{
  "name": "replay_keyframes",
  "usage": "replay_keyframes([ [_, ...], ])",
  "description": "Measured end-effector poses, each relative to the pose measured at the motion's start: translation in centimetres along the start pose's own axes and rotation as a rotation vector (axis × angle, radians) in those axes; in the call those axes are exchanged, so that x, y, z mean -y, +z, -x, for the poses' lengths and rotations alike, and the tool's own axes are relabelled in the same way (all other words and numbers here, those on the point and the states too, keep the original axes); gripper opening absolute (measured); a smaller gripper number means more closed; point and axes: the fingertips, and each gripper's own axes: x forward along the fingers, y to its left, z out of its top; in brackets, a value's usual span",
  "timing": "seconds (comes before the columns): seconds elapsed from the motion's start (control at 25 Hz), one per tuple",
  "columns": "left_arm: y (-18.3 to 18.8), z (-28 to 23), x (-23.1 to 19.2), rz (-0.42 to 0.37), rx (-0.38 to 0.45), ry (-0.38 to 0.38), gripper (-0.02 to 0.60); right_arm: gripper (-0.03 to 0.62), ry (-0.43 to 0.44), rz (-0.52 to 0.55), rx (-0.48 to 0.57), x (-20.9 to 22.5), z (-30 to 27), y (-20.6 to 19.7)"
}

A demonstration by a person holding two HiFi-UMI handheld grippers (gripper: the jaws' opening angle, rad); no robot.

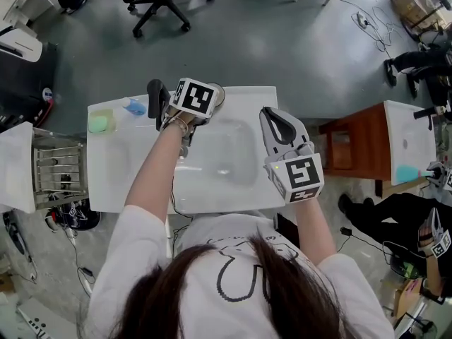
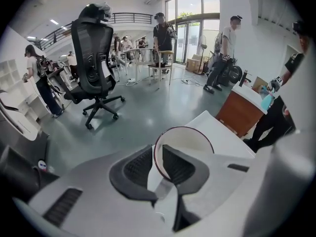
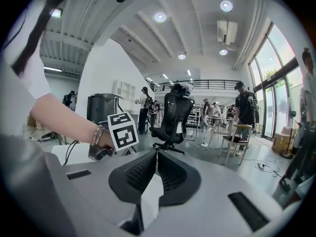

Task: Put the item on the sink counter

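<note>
A white bowl (image 2: pixel 190 137) with a dark red rim stands at the far edge of the white sink counter (image 1: pixel 113 168), behind the basin (image 1: pixel 219 154). In the head view only a sliver of the bowl (image 1: pixel 219 92) shows past the left gripper's marker cube. My left gripper (image 2: pixel 157 150) straddles the bowl's near rim, one jaw outside and one inside. A thin gap shows beside the rim, so the pads do not press on it. My right gripper (image 1: pixel 271 116) hovers above the basin's right side, shut and empty, and its tips (image 3: pixel 157 153) meet.
A green sponge (image 1: pixel 101 123) and a blue item (image 1: pixel 134 106) lie on the counter's far left corner. A metal rack (image 1: pixel 60 171) stands left of the counter, a wooden cabinet (image 1: pixel 353 147) to the right. An office chair (image 2: pixel 94 58) and several people are beyond.
</note>
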Motion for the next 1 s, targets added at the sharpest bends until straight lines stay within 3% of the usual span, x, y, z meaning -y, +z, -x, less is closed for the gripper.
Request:
replay_keyframes([
  [0.08, -0.1, -0.1, 0.2, 0.003, 0.000, -0.011, 0.142, 0.035, -0.005, 0.002, -0.001, 0.0, 0.1, 0.0],
  [0.2, 0.2, 0.2, 0.2, 0.033, 0.032, -0.011, 0.200, 0.035, -0.013, -0.001, -0.005, -0.1, 0.1, 0.2],
  [0.36, 2.1, 1.3, 0.1, 0.038, 0.163, -0.011, 0.253, 0.035, -0.025, -0.020, -0.008, -0.6, -0.2, 0.2],
  [0.56, 1.4, 2.2, -0.4, 0.087, 0.179, -0.006, 0.258, 0.035, -0.028, -0.011, -0.013, -1.4, -0.3, 0.2],
  [0.76, 2.2, 3.8, 0.0, 0.096, 0.272, -0.032, 0.258, 0.035, -0.066, -0.009, -0.008, -0.8, 0.0, 0.6],
  [1.0, 1.9, 6.0, 1.4, 0.158, 0.314, -0.065, 0.258, 0.035, -0.049, 0.023, 0.007, -1.3, 0.6, 1.1],
])
